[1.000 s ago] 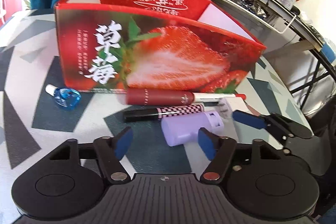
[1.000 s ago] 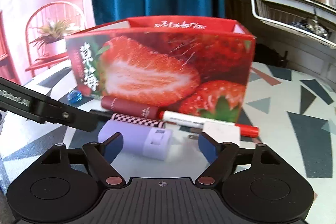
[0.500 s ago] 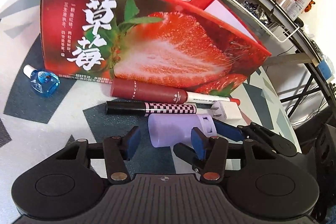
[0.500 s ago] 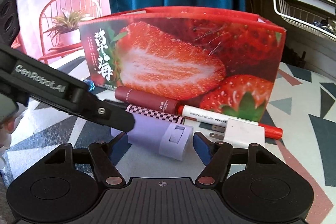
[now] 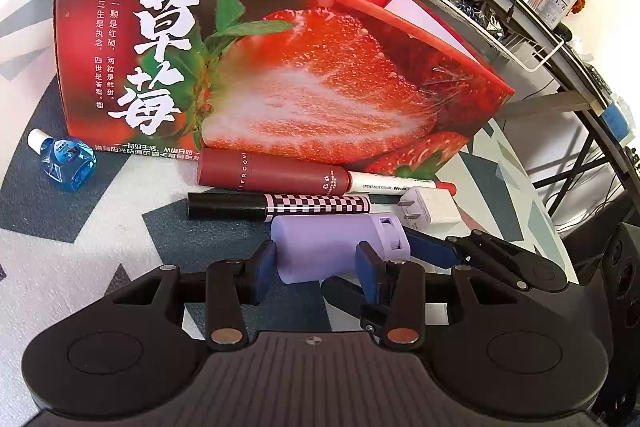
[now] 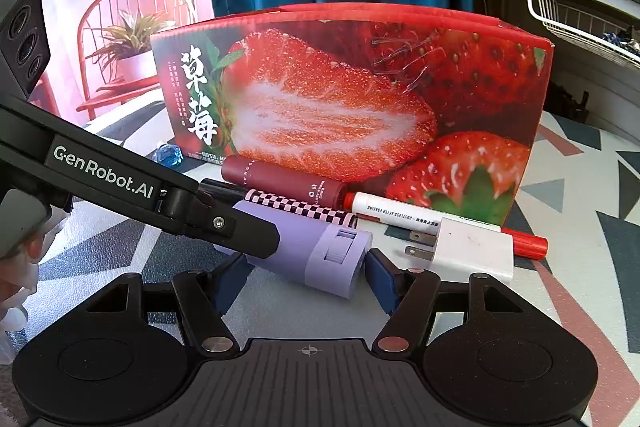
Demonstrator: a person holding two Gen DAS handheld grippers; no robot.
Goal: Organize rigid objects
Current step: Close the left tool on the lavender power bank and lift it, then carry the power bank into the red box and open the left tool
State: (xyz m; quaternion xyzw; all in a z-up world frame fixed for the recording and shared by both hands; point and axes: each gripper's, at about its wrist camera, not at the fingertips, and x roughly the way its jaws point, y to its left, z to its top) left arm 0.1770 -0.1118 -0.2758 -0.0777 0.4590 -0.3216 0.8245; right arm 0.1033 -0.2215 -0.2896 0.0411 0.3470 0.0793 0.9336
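I am bringing the left gripper (image 5: pixel 316 265) around the purple cylinder (image 5: pixel 320 247), which is lying on its side on the table (image 5: pixel 100 227) in front of the strawberry box (image 5: pixel 280 67). The blue pads sit on either side of its rounded body, narrowed to about its width; I cannot tell whether both are already pressing on it, so I am treating the grasp as not yet firm.

The right gripper (image 6: pixel 306 279) is spread wide, its pads flanking the ridged cap end of the same cylinder with gaps on both sides, holding nothing.

To do this well, I am squeezing the left pads squarely across the middle of the body, away from the cap, since a smooth round shape would likely roll or squirt out of an off-centre pinch. The checkered tube (image 5: pixel 280 205) is lying just behind the cylinder and the white plug (image 5: pixel 434 213) just beside its cap, so I am planning a straight lift before carrying it over the box wall. I judge the right gripper should back off first, as the two tools are crowding each other.
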